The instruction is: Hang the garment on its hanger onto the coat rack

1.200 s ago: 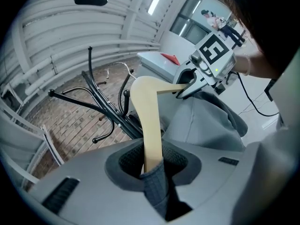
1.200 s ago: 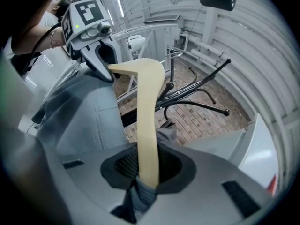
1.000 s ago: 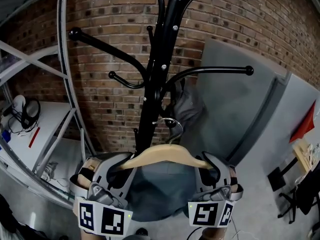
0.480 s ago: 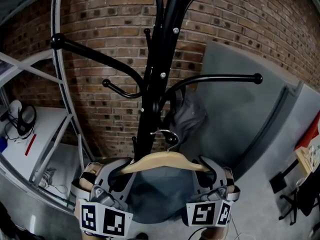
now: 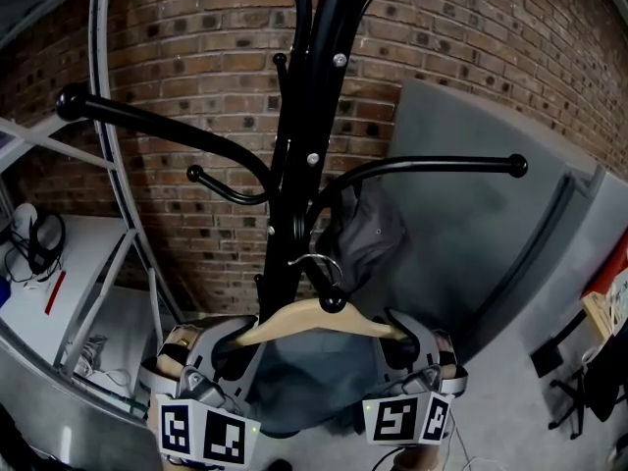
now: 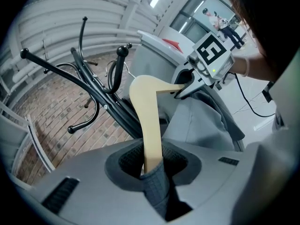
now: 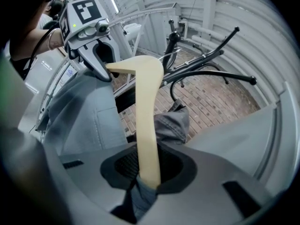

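A pale wooden hanger (image 5: pixel 319 320) carries a grey-blue garment (image 5: pixel 314 376) and is held level, close to the black coat rack (image 5: pixel 294 165). My left gripper (image 5: pixel 231 346) is shut on the hanger's left end and my right gripper (image 5: pixel 402 337) on its right end, each with cloth caught in the grip. The metal hook (image 5: pixel 312 263) sits against the pole, and a low peg's black knob (image 5: pixel 334 302) shows at the hanger's neck. In the left gripper view the hanger (image 6: pixel 147 121) runs out of my left gripper (image 6: pixel 152 165). In the right gripper view the hanger (image 7: pixel 146 116) rises from my right gripper (image 7: pixel 147 172).
Another grey garment (image 5: pixel 365 234) hangs on the rack behind the hanger. Long pegs reach left (image 5: pixel 147 121) and right (image 5: pixel 442 165). A brick wall (image 5: pixel 196 57) stands behind, a grey panel (image 5: pixel 471 224) at the right, and a metal frame with a white shelf (image 5: pixel 59 283) at the left.
The hanger with both grippers has moved closer to the pole. Its hook now lies at the low peg's knob, where before it hung free in front of it.
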Available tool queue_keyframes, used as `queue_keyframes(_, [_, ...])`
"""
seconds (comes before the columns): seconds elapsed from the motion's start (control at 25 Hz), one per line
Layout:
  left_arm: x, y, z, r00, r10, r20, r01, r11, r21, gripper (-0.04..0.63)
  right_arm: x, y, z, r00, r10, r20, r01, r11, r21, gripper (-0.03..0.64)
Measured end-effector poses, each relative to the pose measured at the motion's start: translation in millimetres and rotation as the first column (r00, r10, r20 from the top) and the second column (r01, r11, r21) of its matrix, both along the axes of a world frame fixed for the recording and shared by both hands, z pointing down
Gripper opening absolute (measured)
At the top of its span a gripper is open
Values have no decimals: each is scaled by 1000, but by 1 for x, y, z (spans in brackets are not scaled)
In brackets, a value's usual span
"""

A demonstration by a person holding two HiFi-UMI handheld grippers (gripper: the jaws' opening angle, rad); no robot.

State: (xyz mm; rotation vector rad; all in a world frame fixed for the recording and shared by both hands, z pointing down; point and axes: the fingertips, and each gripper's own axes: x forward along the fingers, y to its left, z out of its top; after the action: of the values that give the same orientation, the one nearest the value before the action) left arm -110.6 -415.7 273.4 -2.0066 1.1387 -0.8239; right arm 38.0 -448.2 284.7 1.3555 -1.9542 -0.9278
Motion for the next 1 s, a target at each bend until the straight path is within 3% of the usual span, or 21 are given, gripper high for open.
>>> queue_keyframes(0.68, [-11,-23,29,999,-31,4,32,997,-74,83,-11,-25,29,1000,-13,-23,11,996,-83,80])
queue_keyframes(1.0, [-12,-26,29,1000,-21,-21,20,999,-40,83,-12,-31,31,1000,-5,-11,4,997,-77,80])
